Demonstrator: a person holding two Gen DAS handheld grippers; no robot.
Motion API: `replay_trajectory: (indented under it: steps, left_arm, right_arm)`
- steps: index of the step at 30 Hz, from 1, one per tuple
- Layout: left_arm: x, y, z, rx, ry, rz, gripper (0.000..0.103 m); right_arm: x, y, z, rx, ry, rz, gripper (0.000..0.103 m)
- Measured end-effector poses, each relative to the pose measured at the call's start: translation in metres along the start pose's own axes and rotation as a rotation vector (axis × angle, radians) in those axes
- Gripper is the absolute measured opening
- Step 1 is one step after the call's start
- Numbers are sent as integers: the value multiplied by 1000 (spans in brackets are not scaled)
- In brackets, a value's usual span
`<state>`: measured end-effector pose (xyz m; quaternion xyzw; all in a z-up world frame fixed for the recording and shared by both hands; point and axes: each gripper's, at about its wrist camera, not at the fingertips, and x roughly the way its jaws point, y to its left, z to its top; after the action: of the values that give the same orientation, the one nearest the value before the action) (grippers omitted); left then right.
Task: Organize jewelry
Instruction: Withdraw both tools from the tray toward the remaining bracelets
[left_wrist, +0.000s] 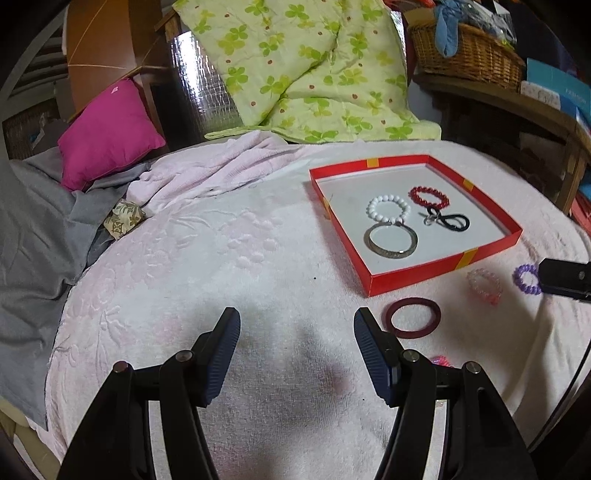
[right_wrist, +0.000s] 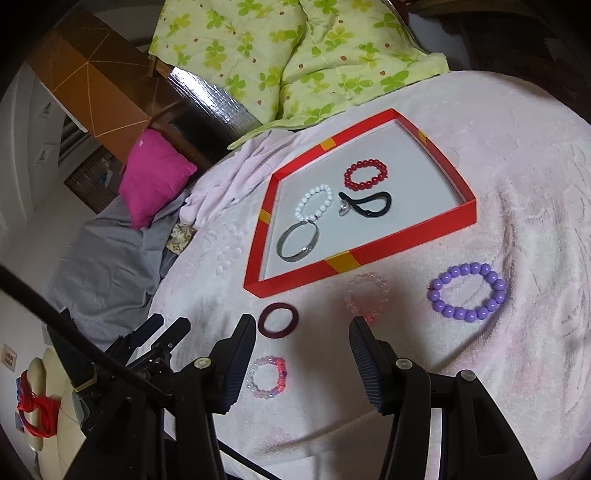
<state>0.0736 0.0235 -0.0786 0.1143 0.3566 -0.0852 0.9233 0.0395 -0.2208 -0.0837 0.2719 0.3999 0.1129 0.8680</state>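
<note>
A shallow red box (left_wrist: 406, 280) (right_wrist: 343, 264) lies on the pale pink blanket. Inside it are a white bead bracelet (right_wrist: 314, 203), a red bead bracelet (right_wrist: 365, 175), a black cord (right_wrist: 367, 205) and a silver bangle (right_wrist: 298, 243). On the blanket in front of the box lie a dark red bangle (left_wrist: 413, 317) (right_wrist: 279, 319), a pale pink bead bracelet (right_wrist: 365, 297), a purple bead bracelet (right_wrist: 467, 291) and a small pink mixed bracelet (right_wrist: 267, 376). My left gripper (left_wrist: 297, 332) hovers open over bare blanket, left of the dark red bangle. My right gripper (right_wrist: 303, 334) is open above the small pink bracelet, touching nothing.
A magenta cushion (left_wrist: 110, 133), grey cloth (left_wrist: 33, 236) and a green floral quilt (left_wrist: 310, 70) lie at the back and left of the bed. A wicker basket (left_wrist: 465, 55) stands on a wooden shelf at the right. The blanket drops off at the near edge.
</note>
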Motion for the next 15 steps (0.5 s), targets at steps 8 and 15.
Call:
replay_trajectory:
  steps: [8, 15]
  left_arm:
    - [15, -19, -1, 59, 44, 1, 67]
    - [20, -26, -3, 56, 74, -52, 68]
  right_arm:
    - [-26, -27, 12, 28, -61, -33, 57]
    - [-49, -63, 17, 55, -92, -102, 44]
